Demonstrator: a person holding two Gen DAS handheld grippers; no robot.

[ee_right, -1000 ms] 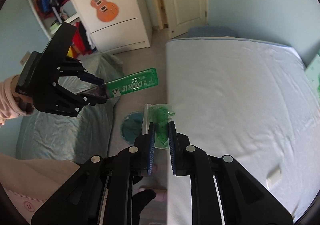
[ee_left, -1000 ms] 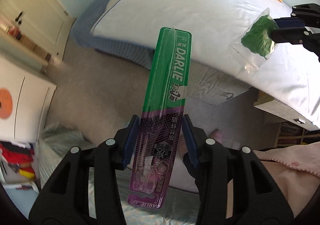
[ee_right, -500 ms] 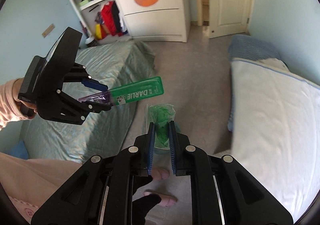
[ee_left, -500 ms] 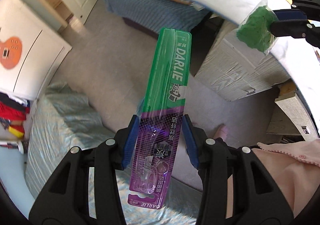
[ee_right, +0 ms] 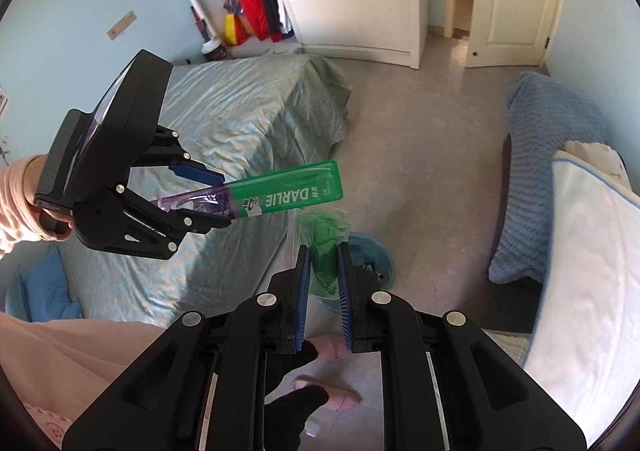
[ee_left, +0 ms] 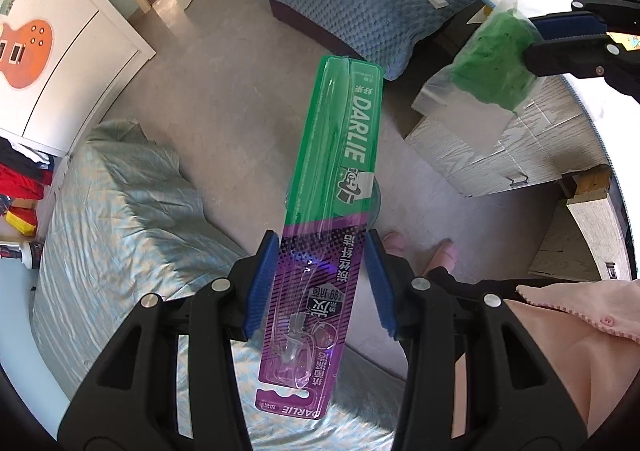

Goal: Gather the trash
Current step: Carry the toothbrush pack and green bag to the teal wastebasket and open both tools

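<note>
Left gripper [ee_left: 320, 279] is clamped across the purple end of a toothpaste pack [ee_left: 336, 187], its blue pads pressing the two long edges. The pack's long axis runs straight out from the jaws, green end farthest from the hand; from the right wrist view it lies nearly level, tilted slightly up, over the edge of the green-sheeted bed [ee_right: 224, 131]. Right of it, the right gripper [ee_right: 323, 283] is squeezed nearly closed on a clear bag [ee_right: 324, 243] of green scraps, which sticks out past the fingertips.

What the next move most likely turns on is the blue bin [ee_right: 376, 259] on the floor. In the right wrist view it sits directly beyond and below the bag, just ahead of that gripper's tips, so the right hand looks the nearer of the two. The pack's green tip hangs above and a little left of the bin, so the left hand would need to travel further right to drop it in.

Much of the bin is covered: the bag and right fingers hide most of it, and in the left wrist view only a sliver of blue-green shows behind the pack, beside the slippered feet [ee_left: 420, 247]. Its mouth and how full it is cannot be made out. Nor is it clear whether the pack is empty.
</note>
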